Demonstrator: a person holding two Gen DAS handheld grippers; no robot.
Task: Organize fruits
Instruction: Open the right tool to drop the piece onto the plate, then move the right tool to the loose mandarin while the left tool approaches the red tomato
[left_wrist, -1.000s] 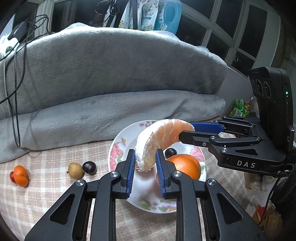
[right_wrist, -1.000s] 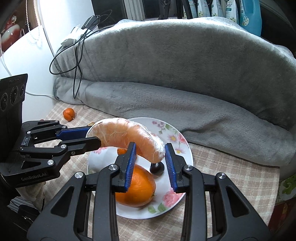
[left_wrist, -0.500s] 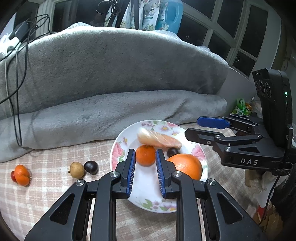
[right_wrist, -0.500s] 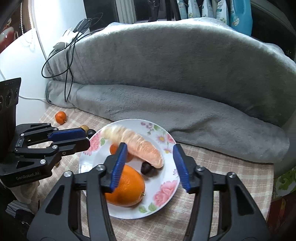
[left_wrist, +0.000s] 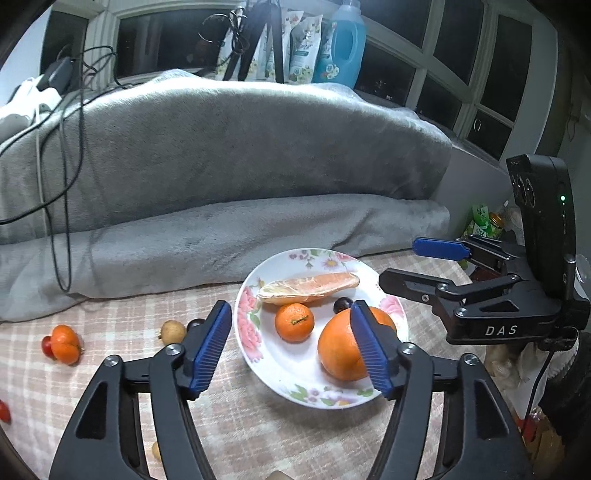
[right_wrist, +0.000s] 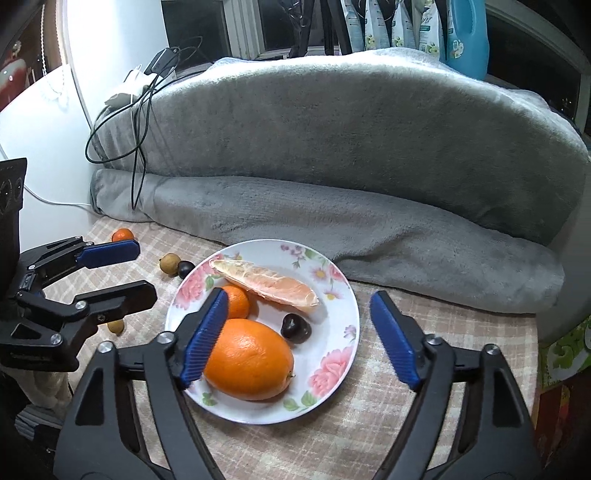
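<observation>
- While both sets of jaws widen, nothing gripped by either: left gripper (left_wrist: 291, 343) opening above the near-left part of the plate (left_wrist: 255, 354), right gripper (right_wrist: 299, 332) opening above the plate's middle, no pad pressing on any fruit.
- On the plate, past the left gripper's tips: pomelo wedge (left_wrist: 308, 288) lying flat across the far side, free of both tools.
- Just this side of the wedge, between the left pads in that view: mandarin (left_wrist: 294, 322).
- Behind the left gripper's right pad: orange (left_wrist: 341, 349), partly hidden by it; same orange (right_wrist: 248, 360) beside the right gripper's left pad, contact unclear.
- Between wedge and orange, inside the right gripper's gap: dark chestnut (right_wrist: 295, 326).
- Off the plate, left of the left gripper, on the checked cloth (left_wrist: 122, 332): a tan longan (left_wrist: 173, 331) touching a second dark chestnut (left_wrist: 195, 324).
- Further left: an orange fruit (left_wrist: 65, 343) with a small red one beside it.
- Beyond the plate, ahead of both tools: grey blanket (left_wrist: 221, 155), rolled along the cloth's far edge.
- Right gripper (left_wrist: 436, 266) in the left view, to the plate's right, fingers well apart.
</observation>
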